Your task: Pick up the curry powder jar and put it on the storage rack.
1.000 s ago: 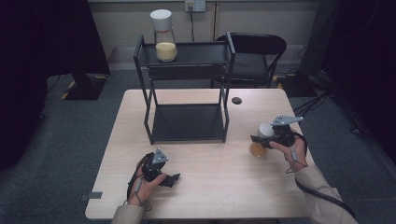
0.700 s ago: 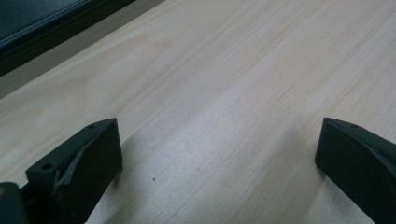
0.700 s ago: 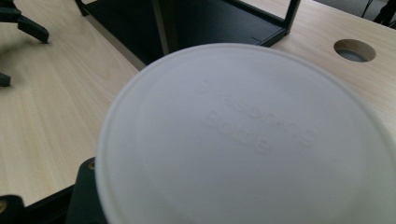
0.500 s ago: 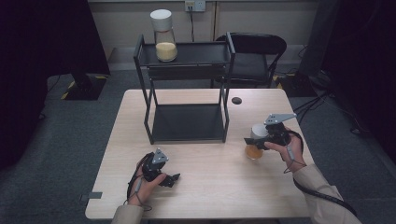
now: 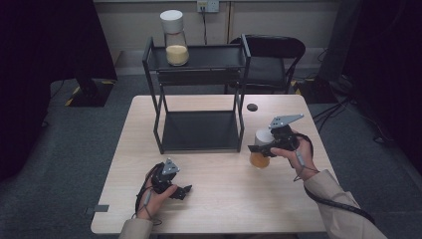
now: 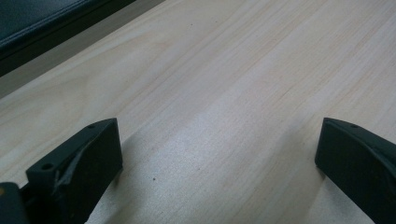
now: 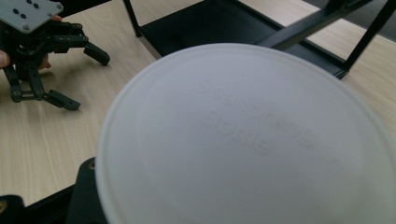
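Right of the black rack (image 5: 199,130), above the table (image 5: 219,204), a white-lidded jar (image 5: 261,149) with amber contents sits clamped in the right gripper (image 5: 259,148); from the right gripper view the lid (image 7: 247,140) blocks most of the frame. Left gripper (image 5: 185,191) rests on the wood at the near-left, jaws spread, nothing between them. Second matching jar (image 5: 175,39) stands on the rack's top shelf.
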Available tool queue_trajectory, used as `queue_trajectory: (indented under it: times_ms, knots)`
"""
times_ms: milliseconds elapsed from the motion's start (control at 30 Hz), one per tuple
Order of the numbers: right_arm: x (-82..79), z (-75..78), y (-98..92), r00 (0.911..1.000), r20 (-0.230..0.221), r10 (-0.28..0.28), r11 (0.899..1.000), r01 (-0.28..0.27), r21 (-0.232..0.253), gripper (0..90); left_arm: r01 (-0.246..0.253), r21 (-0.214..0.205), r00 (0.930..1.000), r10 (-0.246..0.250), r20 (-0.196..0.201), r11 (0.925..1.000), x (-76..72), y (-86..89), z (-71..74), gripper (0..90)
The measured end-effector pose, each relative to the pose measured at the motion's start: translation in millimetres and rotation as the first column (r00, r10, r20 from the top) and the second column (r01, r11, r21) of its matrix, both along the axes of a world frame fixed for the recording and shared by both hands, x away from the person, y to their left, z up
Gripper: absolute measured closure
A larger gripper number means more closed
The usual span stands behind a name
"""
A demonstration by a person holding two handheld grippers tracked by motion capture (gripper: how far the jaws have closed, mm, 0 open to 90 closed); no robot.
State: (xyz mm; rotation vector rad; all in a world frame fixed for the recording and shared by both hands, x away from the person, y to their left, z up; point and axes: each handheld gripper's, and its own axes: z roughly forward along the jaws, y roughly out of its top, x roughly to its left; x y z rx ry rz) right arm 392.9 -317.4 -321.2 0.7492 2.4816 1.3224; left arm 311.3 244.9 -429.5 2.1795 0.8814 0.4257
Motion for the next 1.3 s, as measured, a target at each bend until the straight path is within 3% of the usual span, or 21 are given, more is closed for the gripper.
queue_trajectory:
  times_ms: [933,1100,1300]
  knots:
    - [16.8,62.2,53.8,0.9969,0.023,0.076,0.997,-0.076,-0.004,36.1,0.000,0.000,1.0000,0.000,0.000,1.0000,0.0,0.0,0.0,0.1]
    - [24.2,71.4,61.8,0.9958,0.014,0.091,0.996,-0.091,0.019,36.1,0.000,-0.001,1.0000,0.000,0.002,1.0000,-0.1,0.0,-0.2,0.0]
    - [30.2,81.6,71.8,0.9955,0.016,0.093,0.996,-0.093,0.000,36.1,0.000,0.000,1.0000,0.000,0.001,1.0000,-0.1,0.0,-0.1,0.0]
